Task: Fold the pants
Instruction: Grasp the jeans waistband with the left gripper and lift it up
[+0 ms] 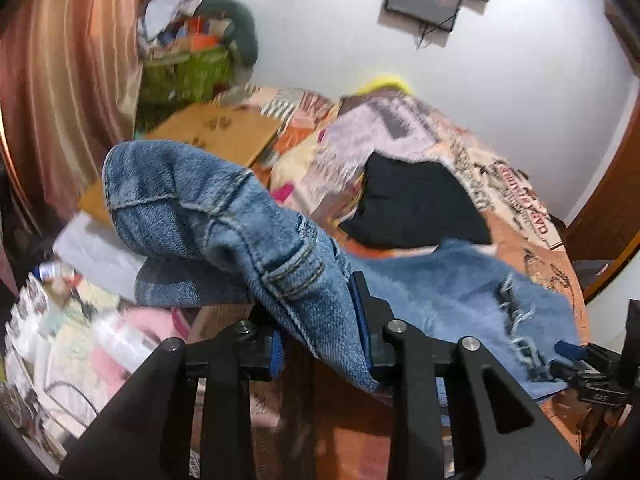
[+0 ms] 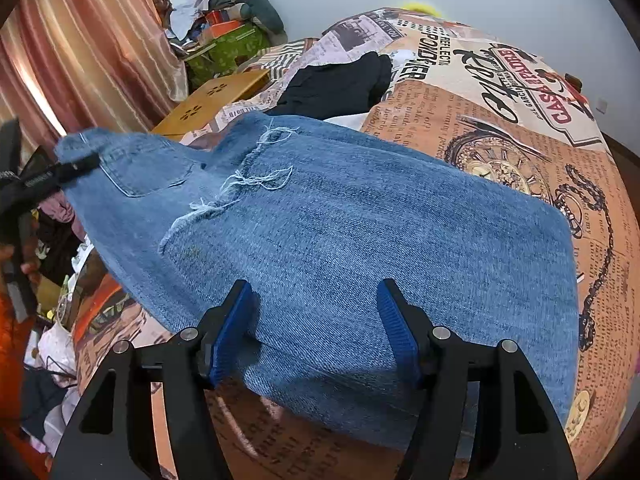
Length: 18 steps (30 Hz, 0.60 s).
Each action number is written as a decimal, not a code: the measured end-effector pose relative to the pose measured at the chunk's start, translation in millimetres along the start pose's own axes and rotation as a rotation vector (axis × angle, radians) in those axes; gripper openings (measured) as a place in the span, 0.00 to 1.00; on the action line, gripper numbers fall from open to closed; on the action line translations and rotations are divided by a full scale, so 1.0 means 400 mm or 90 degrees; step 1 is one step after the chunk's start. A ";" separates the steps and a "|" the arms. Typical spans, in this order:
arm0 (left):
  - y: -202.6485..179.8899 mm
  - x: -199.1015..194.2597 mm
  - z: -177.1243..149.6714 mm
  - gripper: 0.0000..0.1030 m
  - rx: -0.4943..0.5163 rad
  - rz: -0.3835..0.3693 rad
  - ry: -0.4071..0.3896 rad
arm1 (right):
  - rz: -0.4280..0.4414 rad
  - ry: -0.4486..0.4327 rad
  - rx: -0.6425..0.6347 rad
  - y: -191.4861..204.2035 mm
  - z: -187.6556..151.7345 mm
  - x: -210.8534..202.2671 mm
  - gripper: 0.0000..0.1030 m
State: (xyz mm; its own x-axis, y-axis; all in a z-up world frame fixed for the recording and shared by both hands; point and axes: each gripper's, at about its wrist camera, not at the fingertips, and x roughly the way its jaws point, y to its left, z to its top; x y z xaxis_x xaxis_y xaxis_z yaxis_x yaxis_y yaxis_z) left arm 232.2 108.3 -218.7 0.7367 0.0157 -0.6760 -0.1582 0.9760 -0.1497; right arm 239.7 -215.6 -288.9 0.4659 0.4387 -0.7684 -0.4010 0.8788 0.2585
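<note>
Waistband (image 1: 304,276) pinched in left claw (image 1: 320,344); rt view hides grip.

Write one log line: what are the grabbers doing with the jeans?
left gripper: shut on jeans waistband, lifted | right gripper: open, astride jeans edge | bed cover: under jeans

The jeans (image 1: 208,216) hide the left pad (image 1: 276,354) and most of the gap between the left gripper's (image 1: 320,344) fingers. Past them, the bedside clutter (image 1: 72,320) is blurred. Denim covers the bedspread (image 2: 520,128) ahead of the right gripper (image 2: 316,328).
</note>
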 end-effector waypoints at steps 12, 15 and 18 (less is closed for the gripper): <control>-0.287 -0.155 0.154 0.19 0.110 -0.126 -0.120 | 0.027 -0.011 0.020 -0.013 -0.003 -0.008 0.61; -0.356 -0.171 0.165 0.17 0.138 -0.157 -0.130 | 0.050 -0.017 0.040 -0.028 -0.003 -0.018 0.61; -0.419 -0.180 0.171 0.15 0.165 -0.180 -0.131 | 0.060 -0.025 0.055 -0.053 -0.008 -0.040 0.60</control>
State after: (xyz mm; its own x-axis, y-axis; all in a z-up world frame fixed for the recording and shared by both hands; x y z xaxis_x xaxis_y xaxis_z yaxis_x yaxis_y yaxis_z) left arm 250.7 -41.6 -95.6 0.8470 -0.2434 -0.4726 0.2201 0.9698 -0.1051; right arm 238.3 -242.0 -284.0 0.4612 0.5258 -0.7148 -0.3758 0.8455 0.3795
